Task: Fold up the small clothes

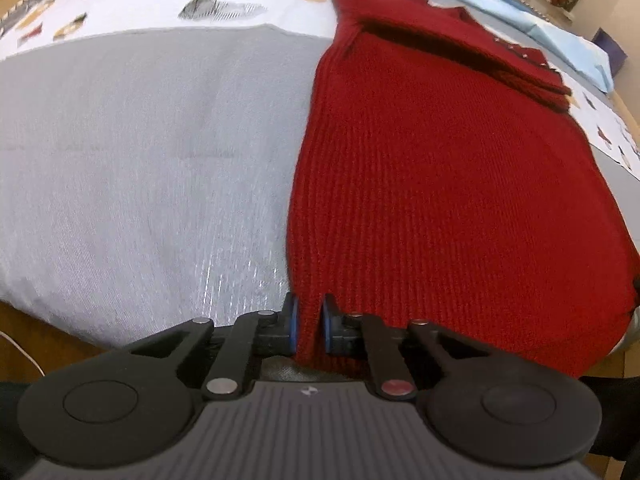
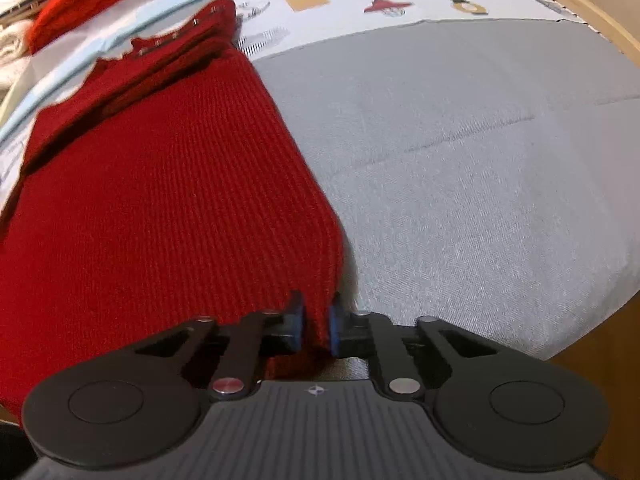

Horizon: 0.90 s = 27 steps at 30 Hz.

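Okay, so your left gripper (image 1: 309, 328) and right gripper (image 2: 317, 326) are each pinched tight on a near hem corner of the red sweater (image 1: 440, 184), which lies flat on the grey cloth (image 1: 140, 152). Lift unevenly and I'd guess the folded sleeves near its collar slide loose.

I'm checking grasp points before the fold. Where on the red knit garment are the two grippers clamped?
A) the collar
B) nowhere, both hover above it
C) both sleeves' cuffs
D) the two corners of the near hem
D: the left gripper and right gripper each pinch a near corner of the red knit garment.
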### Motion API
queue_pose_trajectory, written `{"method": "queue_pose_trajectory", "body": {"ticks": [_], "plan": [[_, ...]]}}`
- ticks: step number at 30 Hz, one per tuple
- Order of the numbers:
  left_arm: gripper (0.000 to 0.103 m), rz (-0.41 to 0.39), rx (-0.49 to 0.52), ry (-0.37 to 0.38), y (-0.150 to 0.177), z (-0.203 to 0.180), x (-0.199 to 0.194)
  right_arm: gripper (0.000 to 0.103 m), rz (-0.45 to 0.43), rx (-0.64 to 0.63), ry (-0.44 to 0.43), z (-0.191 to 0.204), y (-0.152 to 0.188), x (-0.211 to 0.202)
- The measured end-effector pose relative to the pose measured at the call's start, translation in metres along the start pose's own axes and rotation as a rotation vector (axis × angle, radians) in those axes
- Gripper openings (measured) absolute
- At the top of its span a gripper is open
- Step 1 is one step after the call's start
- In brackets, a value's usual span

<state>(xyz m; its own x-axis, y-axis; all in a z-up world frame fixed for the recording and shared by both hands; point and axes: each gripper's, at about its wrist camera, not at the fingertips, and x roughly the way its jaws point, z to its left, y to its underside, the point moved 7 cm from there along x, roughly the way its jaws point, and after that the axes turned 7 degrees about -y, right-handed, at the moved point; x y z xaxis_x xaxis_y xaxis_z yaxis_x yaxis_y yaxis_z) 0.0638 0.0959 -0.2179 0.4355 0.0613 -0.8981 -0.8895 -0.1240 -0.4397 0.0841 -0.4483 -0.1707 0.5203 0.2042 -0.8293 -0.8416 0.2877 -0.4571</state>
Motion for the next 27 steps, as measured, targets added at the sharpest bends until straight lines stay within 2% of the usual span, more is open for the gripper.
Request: {"method": "queue_pose_trajectory", "body": {"ticks": [3,8,11,14,20,24,27], "plan": [[0.011,-0.065,0.021,0.027,-0.006,-0.005,-0.02,0.009,-0.057,0.023,-0.045,0.001,-0.006,-0.015],[0.01,-0.175,-0.004,0.155,-0.03,-0.004,-0.08,0.007,-0.177,0.048,-0.18,0.01,-0.024,-0.064],[0.009,-0.238,0.015,0.212,-0.039,0.001,-0.12,0.006,-0.257,0.037,-0.274,0.02,-0.038,-0.104],[0.009,-0.282,0.034,0.271,-0.038,0.013,-0.162,0.006,-0.316,0.045,-0.372,0.027,-0.042,-0.145],[0.009,-0.313,0.01,0.386,-0.019,0.05,-0.234,0.006,-0.396,0.024,-0.454,0.016,-0.03,-0.22],[0.009,-0.303,-0.031,0.43,-0.022,0.062,-0.241,0.006,-0.437,0.064,-0.494,-0.004,-0.015,-0.257],[0.009,-0.269,-0.05,0.42,-0.054,0.059,-0.208,0.006,-0.42,0.108,-0.497,-0.01,-0.024,-0.245]]}}
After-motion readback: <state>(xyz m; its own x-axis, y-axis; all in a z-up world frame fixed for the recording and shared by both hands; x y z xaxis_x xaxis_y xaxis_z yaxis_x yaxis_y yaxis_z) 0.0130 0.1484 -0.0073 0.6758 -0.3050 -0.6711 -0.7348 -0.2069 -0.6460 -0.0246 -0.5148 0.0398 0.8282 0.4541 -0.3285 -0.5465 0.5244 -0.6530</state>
